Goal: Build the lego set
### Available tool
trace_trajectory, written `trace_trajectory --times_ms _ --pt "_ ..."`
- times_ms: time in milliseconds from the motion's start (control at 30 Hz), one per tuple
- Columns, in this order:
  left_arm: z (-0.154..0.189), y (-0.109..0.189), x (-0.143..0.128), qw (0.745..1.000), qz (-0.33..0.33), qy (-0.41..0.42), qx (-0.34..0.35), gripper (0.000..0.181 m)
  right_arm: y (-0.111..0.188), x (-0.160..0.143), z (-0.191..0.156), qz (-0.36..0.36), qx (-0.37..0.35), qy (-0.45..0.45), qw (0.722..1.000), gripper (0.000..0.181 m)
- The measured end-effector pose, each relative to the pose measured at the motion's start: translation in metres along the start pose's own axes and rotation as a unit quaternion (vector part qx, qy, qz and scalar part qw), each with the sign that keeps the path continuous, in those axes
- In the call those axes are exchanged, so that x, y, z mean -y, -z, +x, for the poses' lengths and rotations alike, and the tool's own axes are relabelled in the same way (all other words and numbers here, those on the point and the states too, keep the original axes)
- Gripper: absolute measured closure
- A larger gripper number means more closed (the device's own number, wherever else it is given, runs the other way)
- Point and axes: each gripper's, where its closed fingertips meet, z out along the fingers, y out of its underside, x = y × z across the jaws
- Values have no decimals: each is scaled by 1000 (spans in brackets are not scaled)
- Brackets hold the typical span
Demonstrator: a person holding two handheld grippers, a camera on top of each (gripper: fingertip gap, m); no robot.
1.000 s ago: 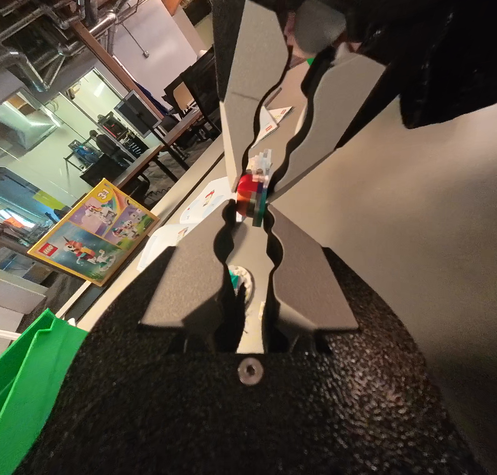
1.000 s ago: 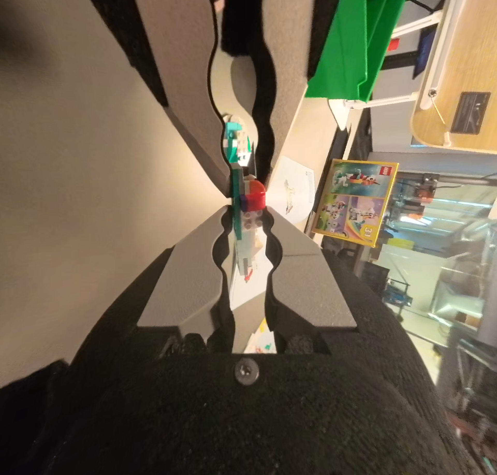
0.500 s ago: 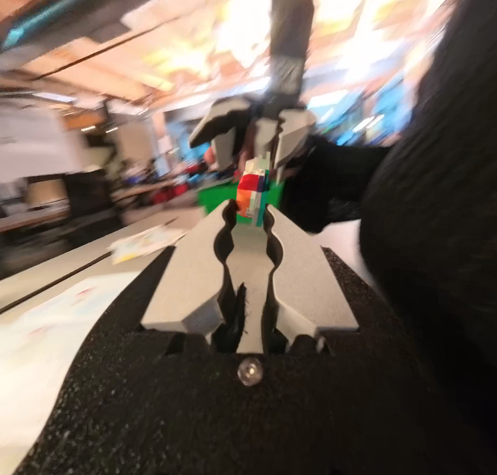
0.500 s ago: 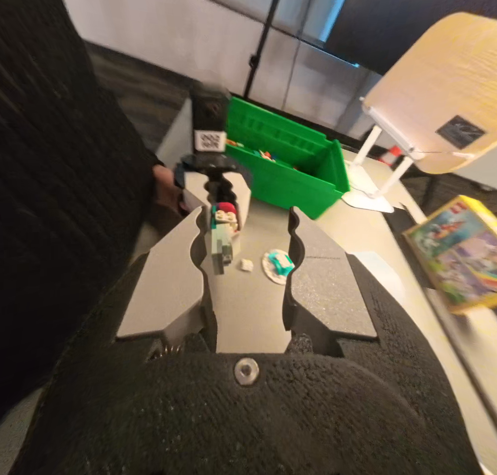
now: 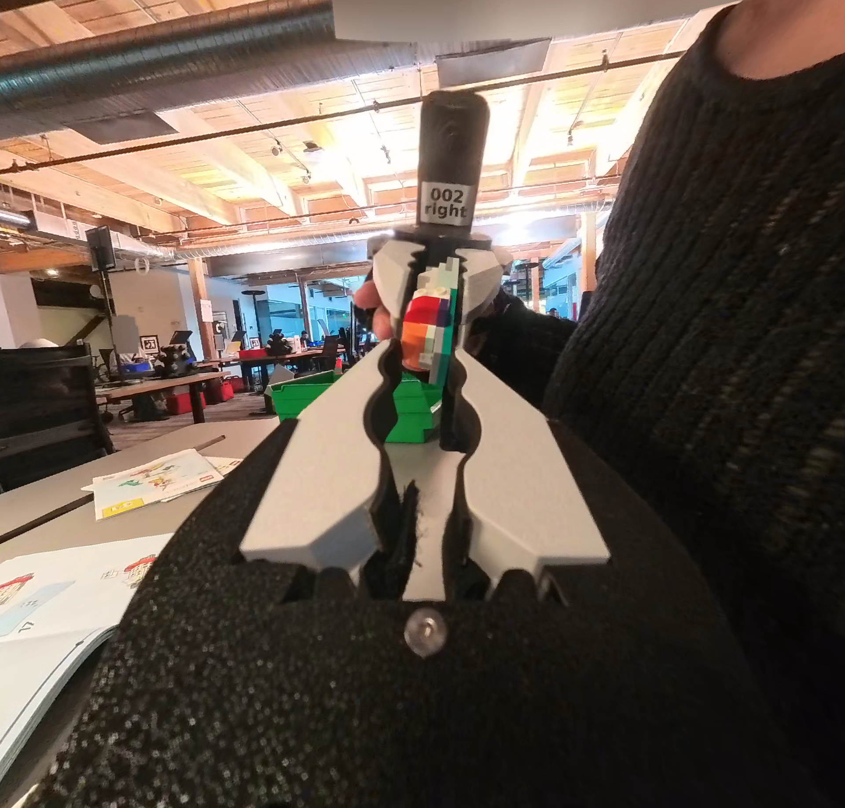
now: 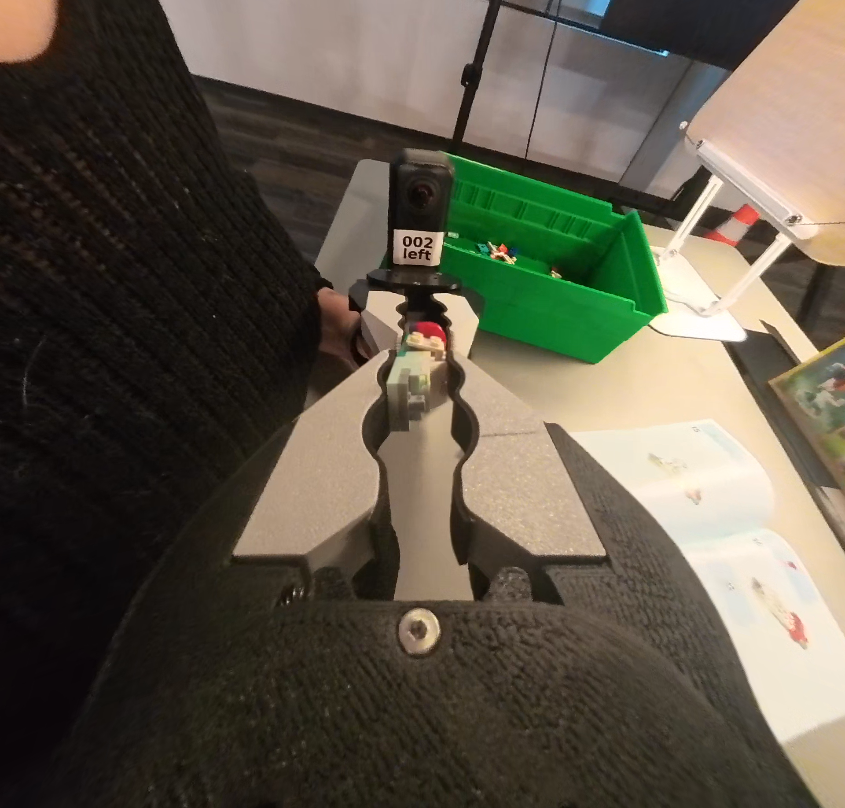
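Note:
A small lego assembly [image 5: 427,328] of red, orange, white and teal bricks is held in the air between both grippers, which face each other. My left gripper [image 5: 423,356] is shut on its red and orange end. My right gripper [image 6: 419,358] is shut on its white and teal end [image 6: 411,376]. The right gripper [image 5: 436,283] shows beyond the assembly in the left wrist view, and the left gripper [image 6: 423,324] shows beyond it in the right wrist view. The person's dark sweater [image 6: 137,283] is close beside both.
A green bin [image 6: 548,301] with several loose bricks stands on the grey table [image 6: 640,383]; it also shows in the left wrist view [image 5: 411,415]. Open instruction booklets [image 6: 686,534] [image 5: 155,488] lie on the table. The lego box [image 6: 814,397] and a white stand [image 6: 695,315] are at right. Left and right tips are no more than a few centimetres apart.
Both grippers turned from lying sideways to upright and rose off the table with the assembly. The right gripper's fingers, spread wide half a second ago, have closed on the assembly again.

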Motion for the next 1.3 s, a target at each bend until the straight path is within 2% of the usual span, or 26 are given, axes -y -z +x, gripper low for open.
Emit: trace_trajectory --times_ms 167,567,733,867,933,1300 --pt "-1 0 -2 1000 -5 0 3 164 0 -3 1 -2 -3 1 1000 163" --pt "4 -1 -6 1000 -17 -23 -4 164 2 -6 -5 -10 -4 75 997 163" --pt "3 0 2 1000 4 -4 -11 164 0 3 -4 26 -9 37 999 162" --pt "9 1 11 999 33 11 -30 164 3 17 -8 76 4 12 997 151" --pt "11 2 14 998 40 12 -35 164 4 20 -9 88 10 1 996 152" --pt "12 3 18 998 51 18 -39 164 4 21 -12 77 6 -1 997 162"
